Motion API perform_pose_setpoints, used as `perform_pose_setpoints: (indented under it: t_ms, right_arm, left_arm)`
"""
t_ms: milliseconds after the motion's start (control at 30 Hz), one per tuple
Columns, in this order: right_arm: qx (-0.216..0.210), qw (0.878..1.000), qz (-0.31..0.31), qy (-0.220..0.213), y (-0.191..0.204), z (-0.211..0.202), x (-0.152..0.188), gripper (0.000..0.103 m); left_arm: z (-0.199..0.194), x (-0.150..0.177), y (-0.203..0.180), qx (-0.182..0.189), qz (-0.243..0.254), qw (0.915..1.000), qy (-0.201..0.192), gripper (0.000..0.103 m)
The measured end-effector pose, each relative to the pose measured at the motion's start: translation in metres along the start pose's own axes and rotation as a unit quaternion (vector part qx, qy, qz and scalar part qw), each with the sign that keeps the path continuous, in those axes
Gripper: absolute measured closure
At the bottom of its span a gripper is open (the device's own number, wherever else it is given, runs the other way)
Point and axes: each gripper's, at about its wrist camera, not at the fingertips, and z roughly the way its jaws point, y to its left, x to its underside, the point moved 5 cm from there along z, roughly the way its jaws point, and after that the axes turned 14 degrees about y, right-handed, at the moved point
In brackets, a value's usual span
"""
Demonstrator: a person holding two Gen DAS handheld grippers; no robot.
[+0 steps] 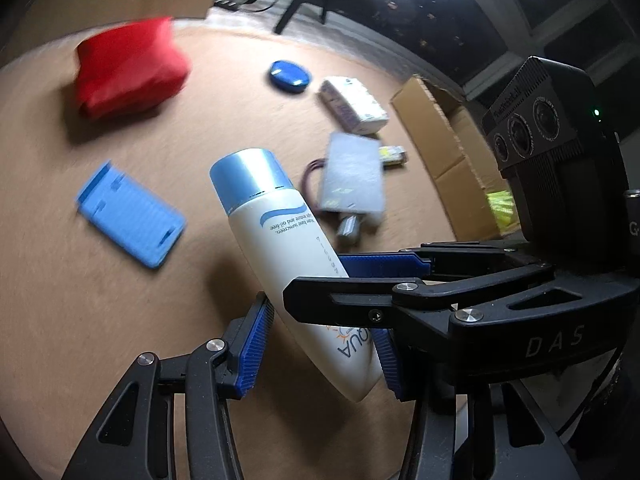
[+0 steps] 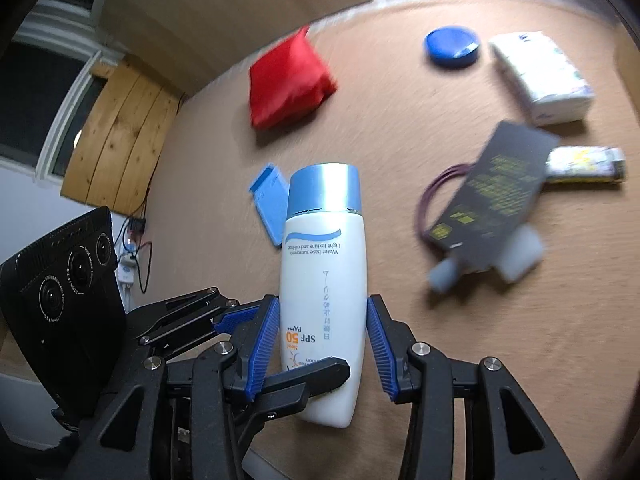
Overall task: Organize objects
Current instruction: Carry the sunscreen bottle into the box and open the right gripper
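A white sunscreen bottle [image 1: 288, 256] [image 2: 324, 280] with a light blue cap is held up above the brown table [image 1: 88, 320], cap pointing away. My right gripper [image 2: 323, 308] is shut on it, blue pads pressing its two narrow sides. In the left wrist view that right gripper [image 1: 316, 280] reaches in from the right across the bottle. My left gripper [image 1: 324, 332] brackets the bottle's lower end, which sits tilted between its pads; a gap shows along the left pad [image 1: 254, 348]. Seen from the right wrist, the left gripper [image 2: 304, 340] has one finger in front of the bottle and one behind.
On the table lie a red pouch [image 1: 128, 68] [image 2: 288, 80], a blue ribbed case [image 1: 132, 216] [image 2: 266, 204], a blue round lid [image 1: 290, 76] [image 2: 452, 46], a white tissue pack [image 1: 354, 104] [image 2: 544, 76], a dark carded item [image 1: 352, 176] [image 2: 500, 188] with a purple cord [image 2: 428, 200]. An open cardboard box [image 1: 452, 152] stands beyond the table's right edge.
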Motion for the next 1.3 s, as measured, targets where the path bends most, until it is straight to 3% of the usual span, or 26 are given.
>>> perform_pose_setpoints:
  t_ms: [333,700,1167,1300]
  right_arm:
    - [0.02,0.997,0.033,-0.072,-0.045,-0.079,0.003,0.062]
    - [0.042,0.987,0.083,-0.131,-0.112,-0.154,0.01,0.062]
    - [0.069,0.977,0.119,-0.166,-0.171,-0.191,0.022,0.061]
    - [0.108,0.972,0.122,-0.171,-0.172,-0.193,0.023,0.053]
  left_arm:
    - [0.005,-0.058,-0.077,0.004,0.077,0.997,-0.009,0.051]
    - [0.037,-0.119,-0.171,0.019,0.148,0.9888,-0.004,0.051]
    - [0.084,-0.167,-0.241,0.032,0.183,0.9825,0.01,0.051]
    - [0.086,-0.167,-0.248,0.024,0.193,0.9808,0.009,0.033]
